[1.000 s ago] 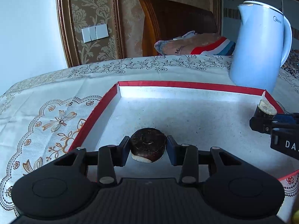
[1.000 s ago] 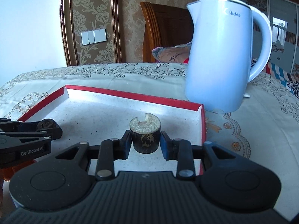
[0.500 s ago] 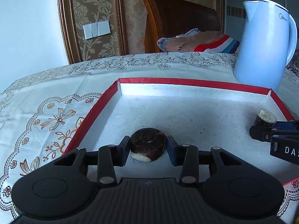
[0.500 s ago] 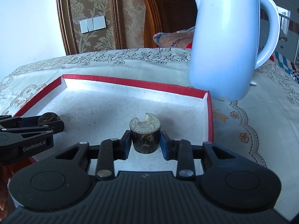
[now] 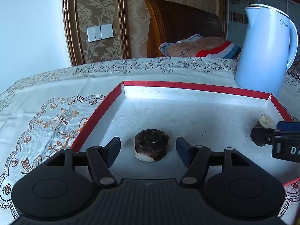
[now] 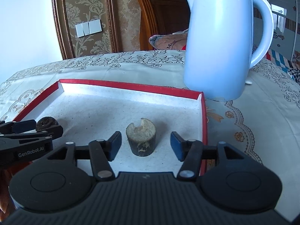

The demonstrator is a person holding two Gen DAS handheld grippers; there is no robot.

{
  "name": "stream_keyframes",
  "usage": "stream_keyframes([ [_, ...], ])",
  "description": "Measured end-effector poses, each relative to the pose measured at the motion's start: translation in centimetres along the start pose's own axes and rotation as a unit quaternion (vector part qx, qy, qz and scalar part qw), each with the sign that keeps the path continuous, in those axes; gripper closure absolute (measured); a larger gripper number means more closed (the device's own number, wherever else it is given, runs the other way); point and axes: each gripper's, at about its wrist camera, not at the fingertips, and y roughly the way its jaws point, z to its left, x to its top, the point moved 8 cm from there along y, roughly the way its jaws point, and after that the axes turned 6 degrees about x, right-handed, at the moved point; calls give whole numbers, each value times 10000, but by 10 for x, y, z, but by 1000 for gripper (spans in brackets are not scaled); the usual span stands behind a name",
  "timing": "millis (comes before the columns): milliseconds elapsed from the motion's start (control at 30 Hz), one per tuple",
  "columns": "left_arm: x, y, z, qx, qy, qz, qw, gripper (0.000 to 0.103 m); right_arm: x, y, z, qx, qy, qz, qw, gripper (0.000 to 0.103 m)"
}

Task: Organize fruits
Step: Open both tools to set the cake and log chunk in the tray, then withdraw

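Note:
A red-rimmed tray (image 5: 187,86) with a white speckled floor lies on the table. In the left wrist view a dark round fruit piece (image 5: 151,144) rests on the tray floor between the spread fingers of my left gripper (image 5: 148,149), untouched. In the right wrist view a dark cylindrical piece with a pale notched top (image 6: 141,139) stands on the tray between the spread fingers of my right gripper (image 6: 144,146), untouched. The right gripper's fingers (image 5: 262,134) show at the right edge of the left wrist view, the left gripper's fingers (image 6: 28,129) at the left of the right wrist view.
A pale blue electric kettle (image 6: 221,43) stands on the patterned tablecloth (image 5: 46,116) just behind the tray's far right corner. A wooden chair (image 5: 178,26) with a folded cloth stands beyond the table.
Both grippers have opened and let go of their pieces, which now sit on the tray floor. Both grippers lowered toward the tray before that.

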Motion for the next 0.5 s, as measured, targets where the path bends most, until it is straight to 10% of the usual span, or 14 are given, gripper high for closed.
stream_keyframes([
  [500,-1,-45,16,198,-159,-849,9961,26,-7,-35,-12,287,351,-596,9972,11],
])
